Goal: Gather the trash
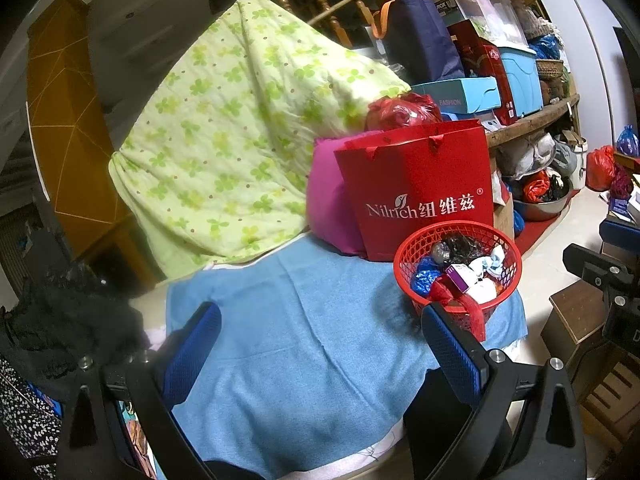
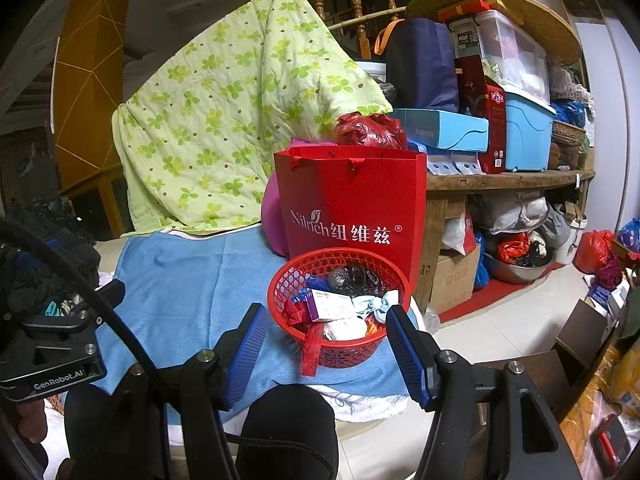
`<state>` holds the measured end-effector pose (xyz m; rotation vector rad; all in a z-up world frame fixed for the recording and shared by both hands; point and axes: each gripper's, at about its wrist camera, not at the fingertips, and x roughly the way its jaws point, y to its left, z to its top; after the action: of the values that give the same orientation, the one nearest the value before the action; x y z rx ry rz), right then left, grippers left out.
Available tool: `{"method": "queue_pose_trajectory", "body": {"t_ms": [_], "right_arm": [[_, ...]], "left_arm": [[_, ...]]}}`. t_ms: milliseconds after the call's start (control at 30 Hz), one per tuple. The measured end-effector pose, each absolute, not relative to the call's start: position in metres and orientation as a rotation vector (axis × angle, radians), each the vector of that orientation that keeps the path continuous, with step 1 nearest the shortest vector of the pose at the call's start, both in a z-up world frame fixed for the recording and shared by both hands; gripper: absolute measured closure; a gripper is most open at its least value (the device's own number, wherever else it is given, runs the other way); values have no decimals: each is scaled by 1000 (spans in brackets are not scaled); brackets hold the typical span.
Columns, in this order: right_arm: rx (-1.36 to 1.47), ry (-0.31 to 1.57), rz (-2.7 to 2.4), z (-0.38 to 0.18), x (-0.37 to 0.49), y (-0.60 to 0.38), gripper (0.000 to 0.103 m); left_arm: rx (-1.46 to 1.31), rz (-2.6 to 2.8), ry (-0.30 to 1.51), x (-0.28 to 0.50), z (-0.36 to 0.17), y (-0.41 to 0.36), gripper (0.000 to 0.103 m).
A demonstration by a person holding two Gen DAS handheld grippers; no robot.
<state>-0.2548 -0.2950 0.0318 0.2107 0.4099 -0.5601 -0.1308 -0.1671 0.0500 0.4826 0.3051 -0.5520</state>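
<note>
Bare blue cloth (image 2: 192, 280) left of red basket (image 2: 340, 356); red bag (image 2: 352, 204) close behind.

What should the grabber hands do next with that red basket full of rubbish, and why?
Probably ease the right gripper forward so its open jaws close on the red basket's near rim. The basket sits on the blue cloth, already holding a small box and wrappers, straight ahead between the fingers. Both grippers are empty, and the left gripper points at bare cloth.
</note>
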Motion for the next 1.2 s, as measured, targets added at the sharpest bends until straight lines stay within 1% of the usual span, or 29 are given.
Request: {"method": "queue_pose_trajectory", "body": {"t_ms": [1200], "right_arm": [[233, 431, -590, 19, -251, -306, 37]], "left_arm": [[524, -581, 332, -125, 37, -172, 3]]}}
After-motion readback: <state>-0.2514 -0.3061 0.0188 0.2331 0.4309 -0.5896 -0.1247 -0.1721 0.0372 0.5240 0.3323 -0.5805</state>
